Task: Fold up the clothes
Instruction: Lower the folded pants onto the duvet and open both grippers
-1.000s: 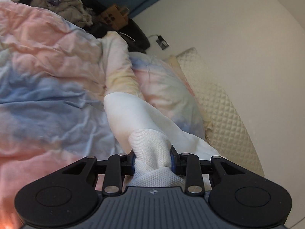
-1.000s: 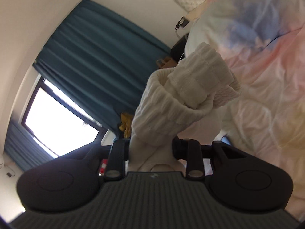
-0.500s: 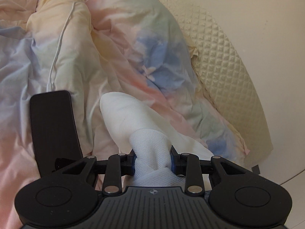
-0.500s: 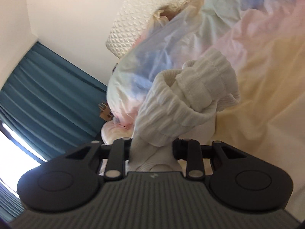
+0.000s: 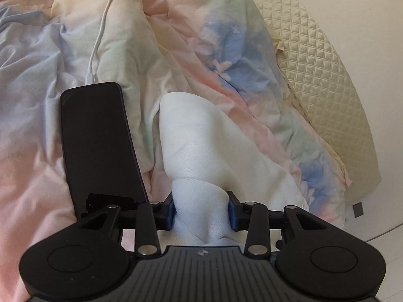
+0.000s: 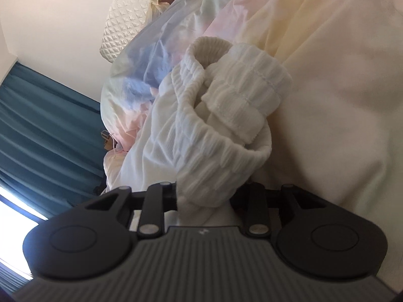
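Both grippers have hold of one white garment [image 5: 199,136]. In the left wrist view, the left gripper [image 5: 201,212] sits low in the middle of the frame, its blue-padded jaws closed to a narrow gap on a bunched, twisted end of the cloth. From that pinch the garment runs straight up the frame, away from the fingers, ending in a rounded fold near the centre, just right of a dark phone [image 5: 97,141] that lies on the pastel duvet [image 5: 176,37] with a white cable [image 5: 100,32] trailing to the upper left. Its long axis therefore lines up with the left fingers rather than crossing them. In the right wrist view, the right gripper [image 6: 205,196] is likewise clamped on cloth at lower centre; a ribbed cuff [image 6: 241,95] rises from it and curls over toward the upper right (its open mouth faces the top of the frame). Each end is in a gripper, so neither hand is nearer; whether the cloth between hangs taut or slack, I cannot tell.
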{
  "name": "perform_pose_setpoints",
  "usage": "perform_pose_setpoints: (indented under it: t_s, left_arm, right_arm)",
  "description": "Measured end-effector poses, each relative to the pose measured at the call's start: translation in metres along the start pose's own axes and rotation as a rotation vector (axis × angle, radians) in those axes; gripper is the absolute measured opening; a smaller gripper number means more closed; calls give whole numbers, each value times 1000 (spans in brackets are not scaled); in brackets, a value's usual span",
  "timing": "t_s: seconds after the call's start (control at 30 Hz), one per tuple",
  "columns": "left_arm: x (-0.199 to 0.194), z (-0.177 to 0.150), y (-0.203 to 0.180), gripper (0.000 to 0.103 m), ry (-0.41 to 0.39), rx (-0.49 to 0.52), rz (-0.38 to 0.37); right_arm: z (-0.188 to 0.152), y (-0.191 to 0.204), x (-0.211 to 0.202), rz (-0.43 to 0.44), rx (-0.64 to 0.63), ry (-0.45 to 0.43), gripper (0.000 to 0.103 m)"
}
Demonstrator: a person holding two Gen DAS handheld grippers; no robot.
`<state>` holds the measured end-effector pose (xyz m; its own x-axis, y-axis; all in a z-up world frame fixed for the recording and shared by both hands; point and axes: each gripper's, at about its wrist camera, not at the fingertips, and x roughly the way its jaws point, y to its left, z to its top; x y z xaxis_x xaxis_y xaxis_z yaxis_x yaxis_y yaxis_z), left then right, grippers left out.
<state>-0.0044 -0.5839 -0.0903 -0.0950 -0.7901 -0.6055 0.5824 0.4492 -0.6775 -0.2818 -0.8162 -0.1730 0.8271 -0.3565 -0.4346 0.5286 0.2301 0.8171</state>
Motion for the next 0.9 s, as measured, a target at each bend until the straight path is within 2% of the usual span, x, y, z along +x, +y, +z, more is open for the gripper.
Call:
perform_pose_setpoints:
  t_s: [0.1, 0.17, 0.3, 0.4, 0.5, 0.53, 0.57, 0.7, 0.9]
  left_arm:
    - [-20, -4, -10, 64, -25, 46, 18]
    - [-36, -7, -18, 68, -46, 82, 28]
    - [-67, -12, -34, 86, -89, 155, 49]
    - [-85, -17, -48, 87, -118, 210, 93]
    - [-112, -26, -65, 94, -145, 257, 130]
    - [-123, -31, -71, 98, -167, 280, 145]
    - [-133, -35, -77, 99, -187, 300, 161]
    - [-168, -54, -101, 102, -231, 381, 217]
    - [-224, -91, -135, 103, -308, 489, 259]
  right_arm:
    - [3, 13, -7, -46, -25, 3, 40]
    - [4, 22, -14, -84, -42, -9, 46]
    - [7, 40, -33, -173, -102, -42, 59]
    - [8, 52, -51, -200, -143, -66, 71]
    - [5, 68, -71, -224, -200, -108, 74]
    - [3, 75, -80, -229, -223, -129, 82]
    - [1, 81, -88, -234, -246, -150, 86]
    - [-11, 118, -113, -220, -319, -185, 85]
    - [-45, 165, -142, -205, -465, -182, 84]
